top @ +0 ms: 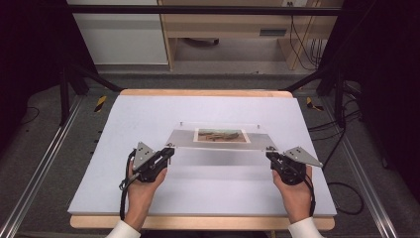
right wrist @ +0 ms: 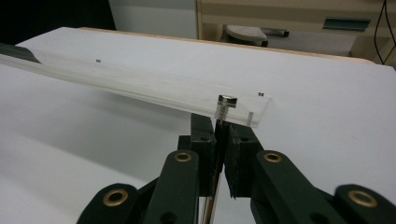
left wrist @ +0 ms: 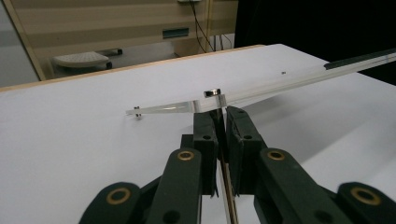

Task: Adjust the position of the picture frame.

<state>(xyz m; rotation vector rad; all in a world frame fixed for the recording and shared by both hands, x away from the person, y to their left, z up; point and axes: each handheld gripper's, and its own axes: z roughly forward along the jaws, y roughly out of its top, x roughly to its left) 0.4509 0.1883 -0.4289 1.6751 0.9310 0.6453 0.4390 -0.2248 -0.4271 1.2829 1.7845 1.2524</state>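
Note:
A clear acrylic picture frame (top: 218, 143) holds a small landscape photo (top: 221, 135) at its middle. Its near edge is raised off the white board while the far edge lies lower. My left gripper (top: 170, 149) is shut on the frame's near left corner, just under a small metal stud (left wrist: 212, 93). My right gripper (top: 270, 151) is shut on the near right corner, below another stud (right wrist: 227, 99). The clear plate (left wrist: 280, 84) runs off to the right in the left gripper view. In the right gripper view the plate (right wrist: 140, 81) runs off to the left.
The white board (top: 148, 114) lies on a wooden table (top: 198, 223) whose edge shows at front and back. Black stand legs (top: 64, 89) rise at the far left and right. Cables (top: 346, 193) lie on the floor at the right. Wooden furniture (top: 223, 29) stands beyond.

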